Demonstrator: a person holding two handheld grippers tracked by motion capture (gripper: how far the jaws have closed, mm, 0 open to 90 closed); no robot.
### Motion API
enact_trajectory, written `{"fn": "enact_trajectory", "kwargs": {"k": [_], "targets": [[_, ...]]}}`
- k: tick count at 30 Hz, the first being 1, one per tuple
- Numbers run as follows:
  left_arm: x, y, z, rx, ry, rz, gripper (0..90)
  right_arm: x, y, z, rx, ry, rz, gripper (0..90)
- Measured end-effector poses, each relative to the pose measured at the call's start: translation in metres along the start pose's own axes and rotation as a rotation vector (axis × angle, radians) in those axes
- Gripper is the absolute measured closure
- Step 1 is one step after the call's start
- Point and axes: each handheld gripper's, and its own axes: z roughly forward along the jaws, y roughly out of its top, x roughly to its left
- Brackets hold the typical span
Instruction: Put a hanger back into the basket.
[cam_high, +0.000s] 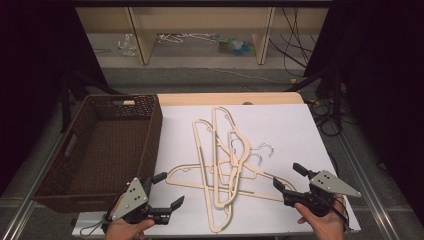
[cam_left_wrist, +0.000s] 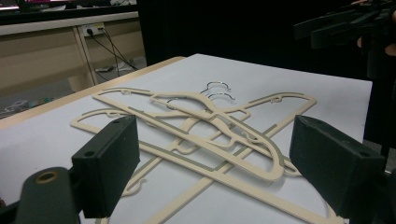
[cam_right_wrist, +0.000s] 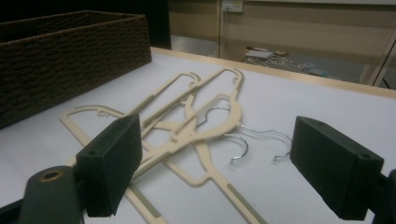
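Cream plastic hangers (cam_high: 222, 167) w/ thin metal hooks lay crossed in a heap mid-bench on the white sheet (cam_high: 290, 125), none moved yet by my read; the brown woven basket (cam_high: 75, 150) at left looked empty, so the sorting was all still to do. My left tool (cam_high: 168, 190) and right tool (cam_high: 288, 175) hovered near the pile's near edge, both jaws wide, gripping nothing. Bench was pale wood under the sheet; dark room, shelving and cables beyond.
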Motion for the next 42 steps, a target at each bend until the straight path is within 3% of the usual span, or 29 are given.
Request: {"fn": "enact_trajectory", "kwargs": {"k": [12, 16, 20, 21, 26, 27, 33, 38, 39, 42], "targets": [[-0.001, 0.0, 0.001, 0.001, -0.003, -0.004, 16.0, 0.002, -0.003, 0.005, 0.057, 0.008, 0.012, 18.2], [-0.001, 0.0, 0.001, 0.008, -0.003, -0.001, 16.0, 0.004, -0.004, 0.01, 0.11, 0.026, 0.083, 19.9], [-0.002, 0.0, 0.002, 0.011, -0.005, 0.0, 16.0, 0.006, -0.006, 0.018, 0.139, 0.043, 0.103, 21.0], [-0.002, 0.0, 0.003, 0.013, -0.005, 0.001, 16.1, 0.009, -0.006, 0.024, 0.156, 0.065, 0.112, 22.4], [-0.003, -0.001, 0.004, 0.019, -0.005, 0.003, 16.1, 0.016, -0.004, 0.036, 0.211, 0.079, 0.085, 24.3], [-0.002, -0.001, 0.004, 0.02, -0.011, 0.017, 16.1, 0.019, -0.005, 0.041, 0.224, 0.087, 0.076, 24.6], [-0.003, -0.001, 0.004, 0.02, -0.007, 0.0, 16.1, 0.029, -0.006, 0.069, 0.309, 0.095, 0.034, 27.1], [-0.002, -0.001, 0.004, 0.023, -0.012, 0.016, 16.2, 0.039, -0.005, 0.093, 0.414, 0.086, 0.023, 31.2], [-0.003, -0.001, 0.004, 0.023, -0.01, 0.01, 16.2, 0.039, -0.007, 0.096, 0.409, 0.075, 0.003, 31.6], [-0.004, -0.001, 0.004, 0.027, -0.011, 0.007, 16.2, 0.041, -0.007, 0.105, 0.45, 0.058, 0.018, 34.0]]}}
